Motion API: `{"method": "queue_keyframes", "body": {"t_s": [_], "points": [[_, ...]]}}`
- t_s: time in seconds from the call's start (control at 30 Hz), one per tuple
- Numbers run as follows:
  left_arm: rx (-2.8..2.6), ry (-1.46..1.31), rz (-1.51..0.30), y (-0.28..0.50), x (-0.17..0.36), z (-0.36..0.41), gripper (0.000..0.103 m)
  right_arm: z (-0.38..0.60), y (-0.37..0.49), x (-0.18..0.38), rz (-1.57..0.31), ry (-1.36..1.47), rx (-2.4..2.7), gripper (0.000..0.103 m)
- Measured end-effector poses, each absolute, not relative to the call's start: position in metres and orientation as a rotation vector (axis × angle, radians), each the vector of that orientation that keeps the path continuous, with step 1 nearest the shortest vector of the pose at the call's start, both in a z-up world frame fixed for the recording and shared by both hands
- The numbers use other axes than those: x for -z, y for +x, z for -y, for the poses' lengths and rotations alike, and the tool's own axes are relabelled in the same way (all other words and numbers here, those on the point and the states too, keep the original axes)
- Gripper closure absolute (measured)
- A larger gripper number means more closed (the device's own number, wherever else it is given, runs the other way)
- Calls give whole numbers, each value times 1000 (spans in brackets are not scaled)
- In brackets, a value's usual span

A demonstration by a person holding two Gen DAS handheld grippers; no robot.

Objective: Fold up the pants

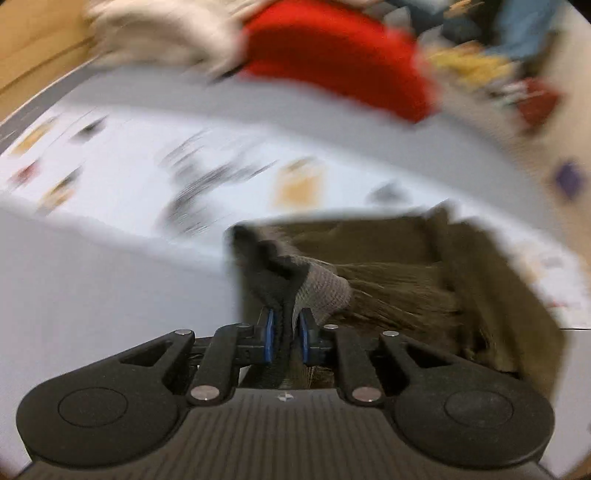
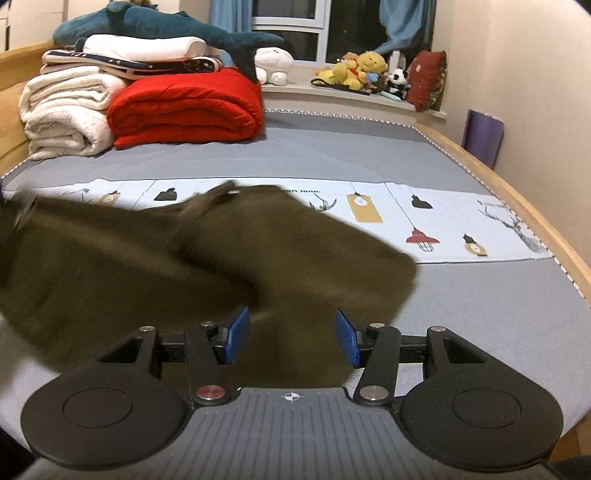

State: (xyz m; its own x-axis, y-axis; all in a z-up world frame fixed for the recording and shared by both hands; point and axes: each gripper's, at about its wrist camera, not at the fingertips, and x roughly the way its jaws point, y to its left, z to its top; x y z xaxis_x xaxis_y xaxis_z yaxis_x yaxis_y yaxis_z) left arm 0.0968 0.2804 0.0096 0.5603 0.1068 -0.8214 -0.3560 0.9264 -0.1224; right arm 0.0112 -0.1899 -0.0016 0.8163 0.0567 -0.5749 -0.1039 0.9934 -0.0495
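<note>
Olive-brown pants (image 2: pixel 207 258) lie spread and partly lifted on the grey bed sheet (image 2: pixel 480 314), blurred on their left side. My left gripper (image 1: pixel 286 332) is shut on the pants' grey-and-black ribbed waistband (image 1: pixel 295 280), with the olive cloth (image 1: pixel 424 280) hanging beyond it; this view is blurred by motion. My right gripper (image 2: pixel 291 336) is open, its blue pads (image 2: pixel 236 334) on either side of the pants' near edge, not closed on the cloth.
A printed white cloth (image 2: pixel 443 221) runs across the bed behind the pants. Folded white blankets (image 2: pixel 62 110), a red quilt (image 2: pixel 184 107) and a plush shark (image 2: pixel 166 27) are stacked at the far left. Stuffed toys (image 2: pixel 362 72) sit on the windowsill. The wooden bed rail (image 2: pixel 535 221) runs along the right.
</note>
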Motion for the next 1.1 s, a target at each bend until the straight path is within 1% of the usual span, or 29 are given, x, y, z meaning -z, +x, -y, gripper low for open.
{"method": "queue_keyframes", "body": {"t_s": [0.07, 0.13, 0.17, 0.2, 0.23, 0.33, 0.4, 0.47, 0.57, 0.6, 0.73, 0.83, 0.9, 0.93, 1.0, 1.03, 1.07, 1.1], "points": [[-353, -265, -948, 88, -8, -293, 88, 188, 11, 1, -608, -86, -88, 49], [-356, -237, -929, 84, -16, -293, 82, 187, 15, 0, -613, -76, -88, 49], [-347, -232, -918, 85, -19, -290, 75, 187, 17, -1, -617, -66, -90, 49], [-333, -226, -911, 88, -25, -283, 66, 186, 21, -2, -621, -55, -95, 49], [-311, -218, -907, 88, -30, -272, 64, 185, 24, -3, -626, -47, -102, 50], [-255, -195, -905, 102, -30, -240, 63, 175, 37, -7, -622, -65, -129, 50], [-219, -185, -899, 107, -31, -228, 59, 163, 50, -7, -614, -121, -158, 51], [-190, -173, -899, 115, -26, -218, 57, 147, 68, -5, -605, -192, -187, 51], [-155, -163, -903, 127, -20, -209, 54, 126, 103, 5, -655, -254, -215, 52], [-146, -158, -904, 131, -19, -207, 54, 119, 115, 10, -677, -269, -217, 51], [-118, -106, -910, 148, -17, -197, 54, 93, 160, 42, -777, -341, -225, 41], [-103, -88, -910, 155, -18, -193, 51, 76, 180, 69, -839, -399, -249, 40], [-100, -89, -909, 159, -19, -192, 50, 68, 187, 83, -859, -465, -232, 43], [-100, -89, -910, 161, -18, -191, 49, 68, 190, 88, -861, -491, -225, 45], [-102, -86, -913, 163, -18, -190, 48, 73, 194, 91, -853, -553, -213, 64], [-102, -84, -917, 165, -17, -188, 48, 78, 195, 88, -849, -564, -217, 88], [-100, -82, -918, 165, -16, -186, 48, 89, 198, 82, -847, -555, -218, 94], [-96, -76, -920, 165, -16, -183, 48, 103, 200, 74, -845, -537, -207, 95]]}}
